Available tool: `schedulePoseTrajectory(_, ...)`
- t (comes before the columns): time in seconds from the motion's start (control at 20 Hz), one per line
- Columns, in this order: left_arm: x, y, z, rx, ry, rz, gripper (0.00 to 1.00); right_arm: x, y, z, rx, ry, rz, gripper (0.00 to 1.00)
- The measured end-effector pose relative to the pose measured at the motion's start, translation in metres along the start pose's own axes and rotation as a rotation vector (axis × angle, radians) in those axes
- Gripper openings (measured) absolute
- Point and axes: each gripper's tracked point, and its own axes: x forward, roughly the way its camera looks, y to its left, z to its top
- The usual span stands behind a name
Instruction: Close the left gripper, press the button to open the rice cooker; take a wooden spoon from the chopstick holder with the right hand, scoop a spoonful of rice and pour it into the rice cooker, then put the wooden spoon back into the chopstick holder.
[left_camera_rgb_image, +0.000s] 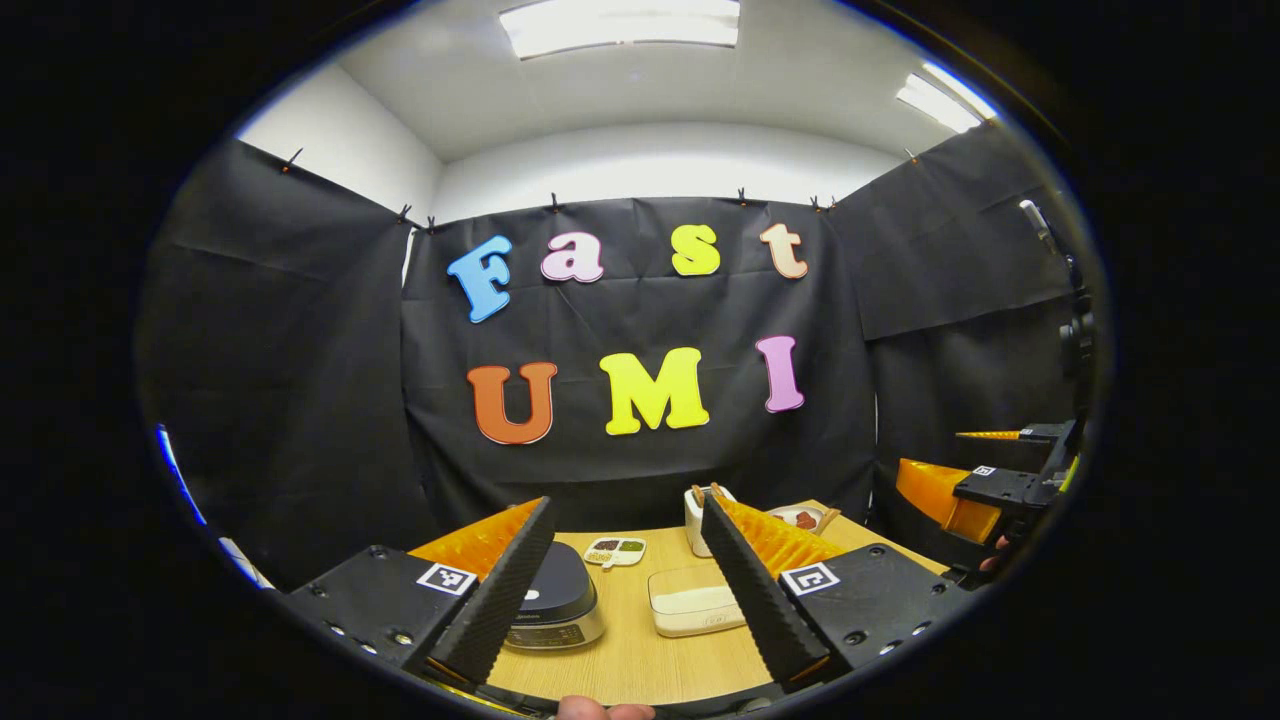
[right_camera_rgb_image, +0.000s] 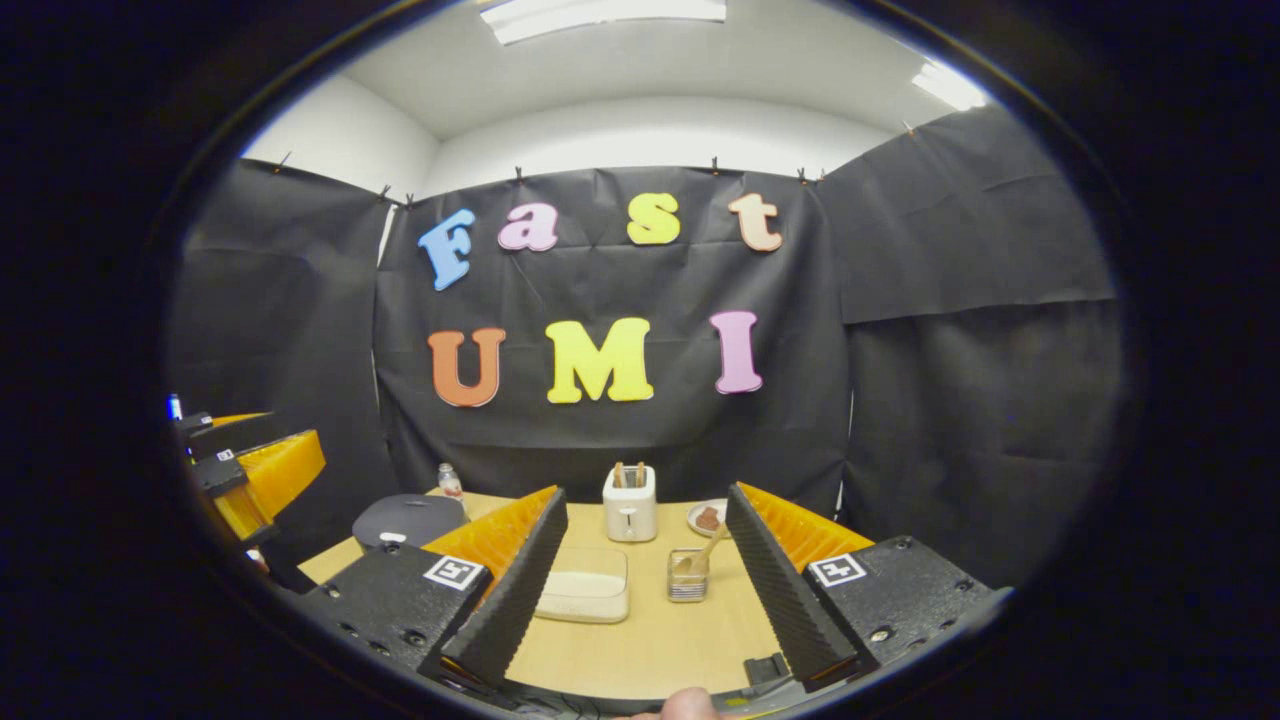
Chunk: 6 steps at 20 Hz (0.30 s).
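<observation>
1. Black cloth walls close in a wooden table (right_camera_rgb_image: 650, 640), where the rice cooker (left_camera_rgb_image: 555, 595) sits with its lid down.
2. Beside it, a tub of rice (right_camera_rgb_image: 585, 592) lies within easy scooping reach.
3. Nearby, the wooden spoon (right_camera_rgb_image: 705, 552) leans in the chopstick holder (right_camera_rgb_image: 687, 578), handle up for grabbing.
4. Left gripper (left_camera_rgb_image: 625, 580) and right gripper (right_camera_rgb_image: 640, 590) hover spread wide, gripping nothing; this fits either end of the job.

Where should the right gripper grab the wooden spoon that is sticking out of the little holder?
Grab the wooden spoon by its bare handle, coming from above. The handle leans up and right out of the chopstick holder, while its lower end sits inside. The right gripper is open.
</observation>
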Motion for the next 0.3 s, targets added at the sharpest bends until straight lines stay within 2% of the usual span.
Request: schedulePoseTrajectory(0.3, 0.0077, -0.0073, 0.0011, -0.002, -0.006, -0.017, 0.96, 0.0005, -0.0088, 0.0013, -0.008, 0.000, -0.019, 1.00)
